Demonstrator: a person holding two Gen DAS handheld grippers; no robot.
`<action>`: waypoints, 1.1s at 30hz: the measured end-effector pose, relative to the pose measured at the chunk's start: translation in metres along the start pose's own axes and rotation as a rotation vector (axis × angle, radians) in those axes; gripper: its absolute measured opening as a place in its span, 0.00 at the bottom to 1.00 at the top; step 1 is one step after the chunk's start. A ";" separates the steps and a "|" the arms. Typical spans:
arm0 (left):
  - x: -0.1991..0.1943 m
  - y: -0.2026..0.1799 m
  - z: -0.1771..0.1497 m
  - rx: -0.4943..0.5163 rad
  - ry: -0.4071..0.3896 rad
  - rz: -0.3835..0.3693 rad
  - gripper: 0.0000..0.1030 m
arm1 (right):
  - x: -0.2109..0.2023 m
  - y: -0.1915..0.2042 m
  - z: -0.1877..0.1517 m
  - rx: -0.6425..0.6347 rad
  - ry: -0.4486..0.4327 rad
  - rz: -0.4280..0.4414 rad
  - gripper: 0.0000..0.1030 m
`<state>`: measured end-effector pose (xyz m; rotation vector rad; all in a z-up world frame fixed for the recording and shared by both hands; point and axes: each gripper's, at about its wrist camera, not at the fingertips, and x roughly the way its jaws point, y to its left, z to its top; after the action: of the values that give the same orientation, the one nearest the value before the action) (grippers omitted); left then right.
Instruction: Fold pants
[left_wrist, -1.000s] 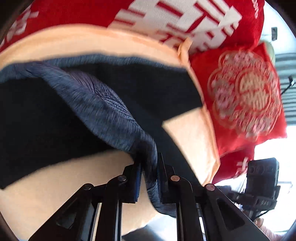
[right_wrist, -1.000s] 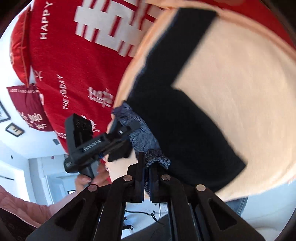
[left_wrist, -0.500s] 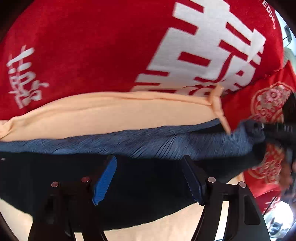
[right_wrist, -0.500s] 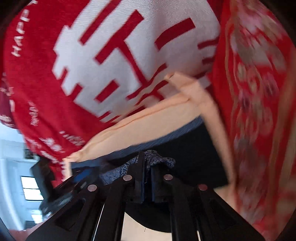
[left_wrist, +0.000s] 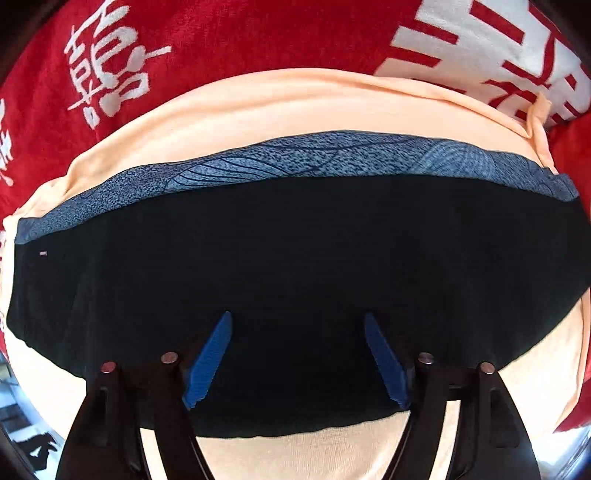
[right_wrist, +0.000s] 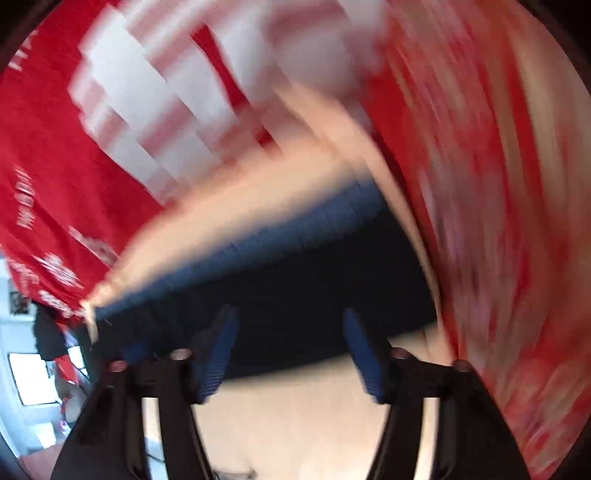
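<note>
The black pants (left_wrist: 295, 266), lying flat on the peach cloth (left_wrist: 295, 110) across the middle of the frame, look soft, light and limp, best pinched at the patterned blue waistband (left_wrist: 295, 158), while both the left hand-held gripper (left_wrist: 297, 358) and the right hand-held gripper (right_wrist: 290, 354) have just been opening and stand wide, holding nothing.

You have the pants (left_wrist: 295, 258) lying flat across the middle of the cloth (left_wrist: 280, 110), their patterned band (left_wrist: 295, 162) along the 12 o'clock edge. The cloth shows past them at 12 and again at 6 o'clock. Beyond the cloth, from 9 round to 2 o'clock, lies the printed blanket (left_wrist: 229, 33). Your left gripper (left_wrist: 297, 354) stands over the pants' 6 o'clock half, jaws apart with nothing between them. In the right wrist view (badly blurred) your right gripper (right_wrist: 290, 350) hangs over the pants' (right_wrist: 295, 295) 6 o'clock edge.
</note>
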<state>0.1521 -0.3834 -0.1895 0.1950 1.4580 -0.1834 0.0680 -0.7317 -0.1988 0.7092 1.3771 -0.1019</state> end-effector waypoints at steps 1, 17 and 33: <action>0.001 0.000 0.001 0.000 -0.004 -0.001 0.75 | 0.010 -0.010 -0.005 0.044 0.013 -0.007 0.58; -0.021 0.007 0.057 -0.021 -0.103 0.012 0.80 | -0.018 0.019 0.009 -0.087 -0.170 -0.100 0.33; 0.018 0.038 0.049 -0.028 -0.053 0.000 0.89 | 0.009 -0.021 0.001 0.071 -0.170 0.051 0.62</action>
<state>0.2104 -0.3585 -0.2012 0.1667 1.4071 -0.1670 0.0615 -0.7462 -0.2157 0.7766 1.1972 -0.1676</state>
